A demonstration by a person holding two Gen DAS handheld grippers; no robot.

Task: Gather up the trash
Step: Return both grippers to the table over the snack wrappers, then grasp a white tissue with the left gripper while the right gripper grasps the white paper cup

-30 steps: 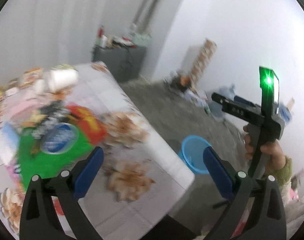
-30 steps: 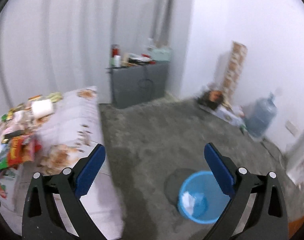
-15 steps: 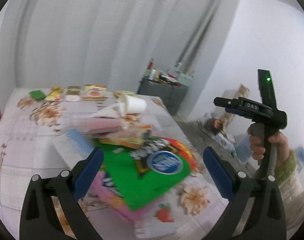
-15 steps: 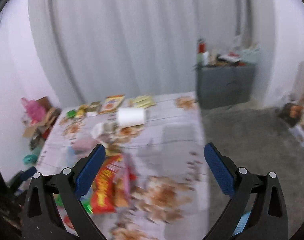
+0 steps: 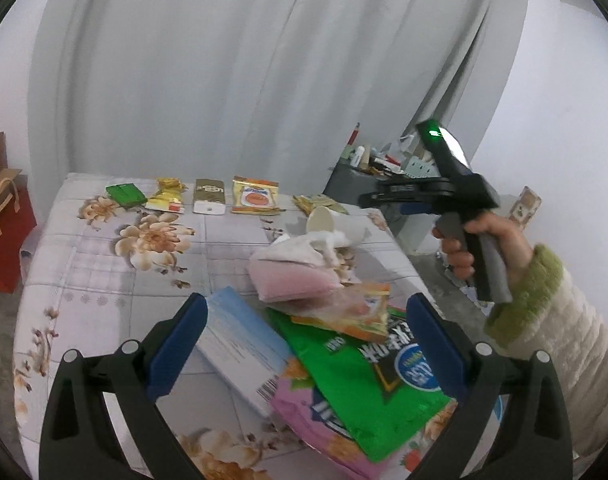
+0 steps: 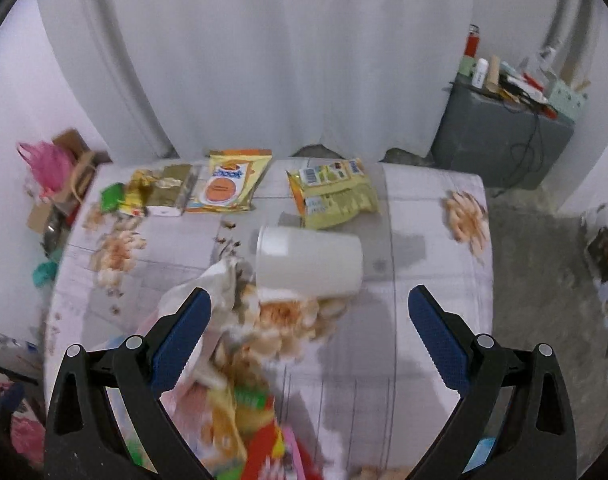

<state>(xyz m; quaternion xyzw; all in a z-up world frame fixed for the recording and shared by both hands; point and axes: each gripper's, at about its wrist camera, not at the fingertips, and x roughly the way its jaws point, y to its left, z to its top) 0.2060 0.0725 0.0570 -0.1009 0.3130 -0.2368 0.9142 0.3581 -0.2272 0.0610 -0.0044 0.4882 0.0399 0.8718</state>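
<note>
I have both tools over the flowered table (image 5: 104, 264), and I take the white paper cup (image 6: 307, 258) as my landmark: it lies on its side near the middle of the cloth, mouth turned away from me. My right gripper (image 6: 309, 338) hangs just short of the cup with its blue pads spread wide and nothing between them. My left gripper (image 5: 304, 344) is likewise wide apart and empty, poised over the heap nearer to me than the cup, where a green snack bag (image 5: 355, 384) lies over a pink wrapper (image 5: 304, 412), beside a pale blue carton (image 5: 240, 344) and under an orange packet (image 5: 343, 312). Against the cup's near side sits crumpled white tissue (image 6: 208, 288); beyond the cup a yellow-green pouch (image 6: 331, 192) lies flat, and further along the far edge a row of small packets including an orange-and-yellow sachet (image 6: 228, 186). I judge all of this light and easily crushed. The cup is thin-walled, so I would close gently across its body near the rim, where it is stiffest. The foil bags look slick and floppy; I would pinch a raised edge or corner, not the flat face. The tissue is soft and should bunch under a pinch at its highest fold.
</note>
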